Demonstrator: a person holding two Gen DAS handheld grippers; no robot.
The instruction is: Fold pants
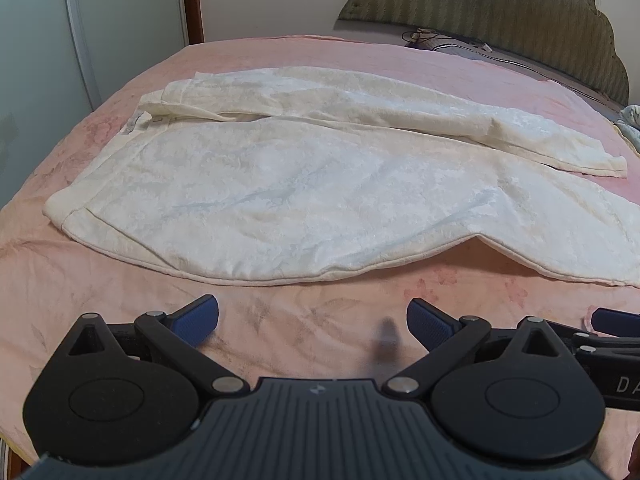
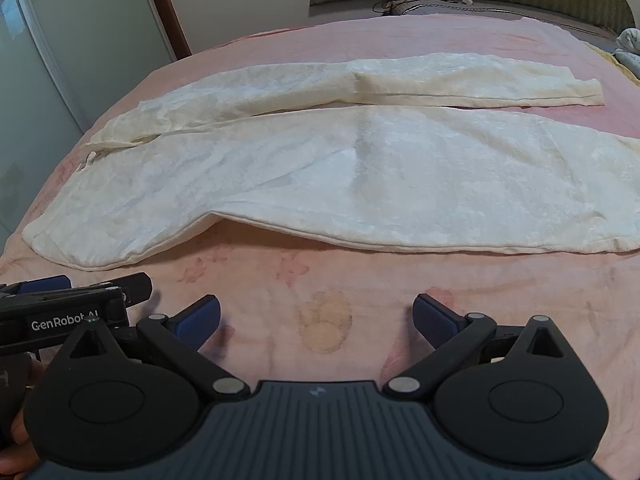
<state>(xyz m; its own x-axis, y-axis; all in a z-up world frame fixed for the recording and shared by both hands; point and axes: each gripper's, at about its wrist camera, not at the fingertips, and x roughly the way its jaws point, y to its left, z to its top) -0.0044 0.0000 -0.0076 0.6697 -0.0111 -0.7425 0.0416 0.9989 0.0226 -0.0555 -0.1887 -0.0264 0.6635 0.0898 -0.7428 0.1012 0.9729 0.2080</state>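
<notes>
Cream-white pants (image 1: 280,184) lie spread flat on a pink bedspread (image 1: 320,312), waistband at the left, both legs running to the right. In the right wrist view the same pants (image 2: 360,176) stretch across the bed, the far leg ending at a hem at the upper right. My left gripper (image 1: 313,322) hovers open just short of the pants' near edge, nothing between its blue pads (image 1: 198,320). My right gripper (image 2: 316,320) is open too, over bare bedspread in front of the near leg. The left gripper (image 2: 86,290) also shows at the left edge of the right wrist view.
A padded olive headboard (image 1: 500,4) rises at the back right, with a pillow and a cable (image 1: 436,38) below it. A wardrobe with pale doors (image 2: 60,52) stands left of the bed. A crumpled cloth (image 2: 630,46) lies at the far right edge.
</notes>
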